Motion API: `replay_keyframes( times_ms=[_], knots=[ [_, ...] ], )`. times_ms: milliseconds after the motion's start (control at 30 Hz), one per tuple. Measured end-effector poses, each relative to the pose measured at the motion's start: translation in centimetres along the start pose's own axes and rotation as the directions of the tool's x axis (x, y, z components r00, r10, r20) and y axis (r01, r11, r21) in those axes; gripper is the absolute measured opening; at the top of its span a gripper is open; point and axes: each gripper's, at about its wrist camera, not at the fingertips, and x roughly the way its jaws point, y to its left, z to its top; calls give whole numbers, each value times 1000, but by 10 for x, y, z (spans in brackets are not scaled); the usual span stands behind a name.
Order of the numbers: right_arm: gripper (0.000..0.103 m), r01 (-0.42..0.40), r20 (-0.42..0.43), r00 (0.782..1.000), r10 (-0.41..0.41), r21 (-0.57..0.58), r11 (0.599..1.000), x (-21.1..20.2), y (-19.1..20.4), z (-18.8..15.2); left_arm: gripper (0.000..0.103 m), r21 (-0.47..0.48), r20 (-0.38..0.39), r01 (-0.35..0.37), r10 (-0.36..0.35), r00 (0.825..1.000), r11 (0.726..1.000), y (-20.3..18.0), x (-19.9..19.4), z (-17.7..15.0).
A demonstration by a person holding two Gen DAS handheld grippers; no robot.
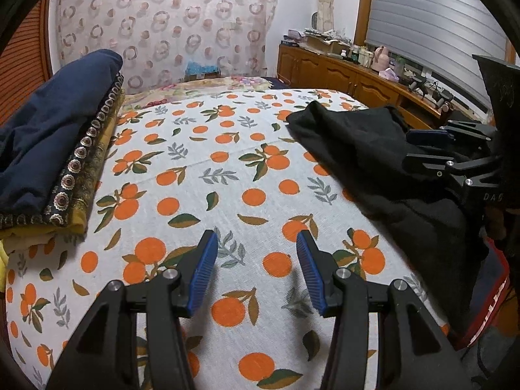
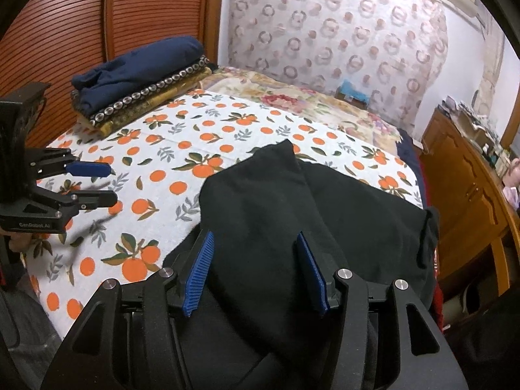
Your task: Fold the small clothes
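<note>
Orange-print bedsheet (image 1: pixel 227 195), black garment (image 2: pixel 276 201) between right gripper (image 2: pixel 256 273) jaws

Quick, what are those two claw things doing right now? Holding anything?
Left gripper: open, holding nothing, above the orange-print bedsheet.
Right gripper: open, gripping nothing, jaws opening over the crumpled black cloth garment.

left gripper (image 1: pixel 256 243): angled downward, blue pads parted, nothing between them
right gripper (image 2: pixel 255 243): angled downward, jaws opening, pads gripping nothing
</note>
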Motion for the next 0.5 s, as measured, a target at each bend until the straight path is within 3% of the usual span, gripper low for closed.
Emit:
replay_keyframes(
  times_ms=[267, 500],
  knots=[
    [54, -14, 14, 1000, 15, -38, 999, -5, 12, 7, 49, 11, 32, 20, -21, 999, 1000, -9, -15, 4],
    [54, -17, -47, 999, 14, -68, 998, 13, 11, 4, 49, 23, 51, 23, -25, 998, 999, -15, -23, 8]
  ],
)
